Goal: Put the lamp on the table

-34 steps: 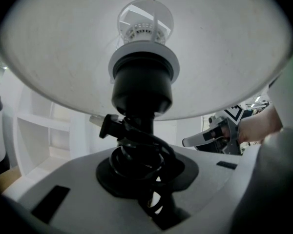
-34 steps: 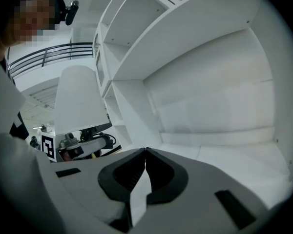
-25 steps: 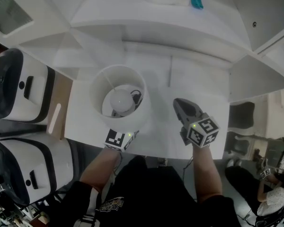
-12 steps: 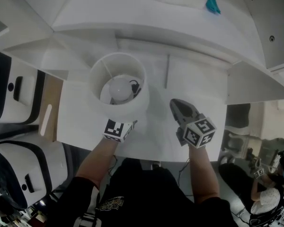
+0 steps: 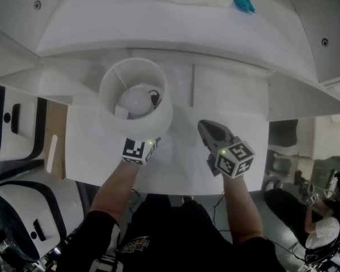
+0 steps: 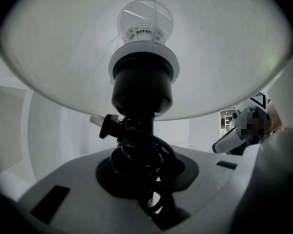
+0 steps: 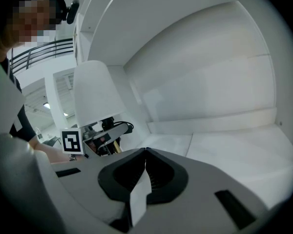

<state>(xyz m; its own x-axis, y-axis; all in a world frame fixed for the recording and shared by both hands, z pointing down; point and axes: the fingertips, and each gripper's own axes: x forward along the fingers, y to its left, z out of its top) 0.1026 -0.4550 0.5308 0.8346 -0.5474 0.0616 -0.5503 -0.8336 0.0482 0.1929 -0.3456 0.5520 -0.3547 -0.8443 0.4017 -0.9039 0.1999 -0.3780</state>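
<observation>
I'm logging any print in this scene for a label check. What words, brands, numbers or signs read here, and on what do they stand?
No word, brand or number reads clearly in any view.
Marker cube on the left claw: black-and-white square code, no lettering.
Marker cube on the right claw: the same.
Print on the person's black shirt: too blurred to read.
Lamp: no print shows.

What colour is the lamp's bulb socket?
Black round socket, best in the left gripper view.
</observation>
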